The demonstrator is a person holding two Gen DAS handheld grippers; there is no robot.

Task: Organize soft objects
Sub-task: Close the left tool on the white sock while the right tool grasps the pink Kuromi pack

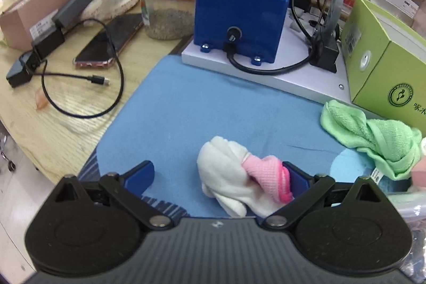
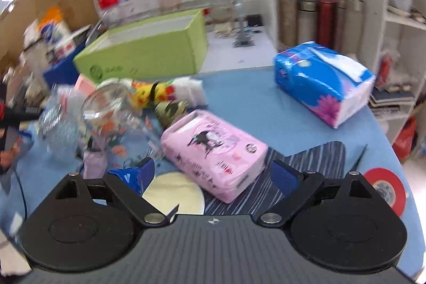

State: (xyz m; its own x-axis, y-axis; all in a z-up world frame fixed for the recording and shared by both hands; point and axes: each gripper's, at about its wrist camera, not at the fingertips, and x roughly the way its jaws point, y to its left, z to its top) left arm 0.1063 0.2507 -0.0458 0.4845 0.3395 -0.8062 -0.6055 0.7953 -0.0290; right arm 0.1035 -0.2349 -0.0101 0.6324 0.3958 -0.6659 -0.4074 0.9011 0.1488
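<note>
In the left wrist view a white and pink sock bundle [image 1: 234, 175] lies on the blue cloth [image 1: 213, 108]. My left gripper [image 1: 218, 175] is open, its jaws on either side of the bundle, the right pad touching the pink part. A green towel [image 1: 372, 135] lies crumpled at the right. In the right wrist view my right gripper [image 2: 213, 175] is open and empty above a pink soft pack [image 2: 215, 151]. A blue tissue pack [image 2: 324, 81] lies farther right. A yellow plush toy [image 2: 151, 95] and a clear plastic bag [image 2: 87, 119] lie at the left.
A blue machine [image 1: 239, 17] on a white base stands behind the cloth. A green box [image 1: 386, 57] stands at the right and shows in the right wrist view too [image 2: 143, 49]. A phone [image 1: 106, 41] and cables lie on the wooden table. A red tape roll [image 2: 388, 188] lies at the right.
</note>
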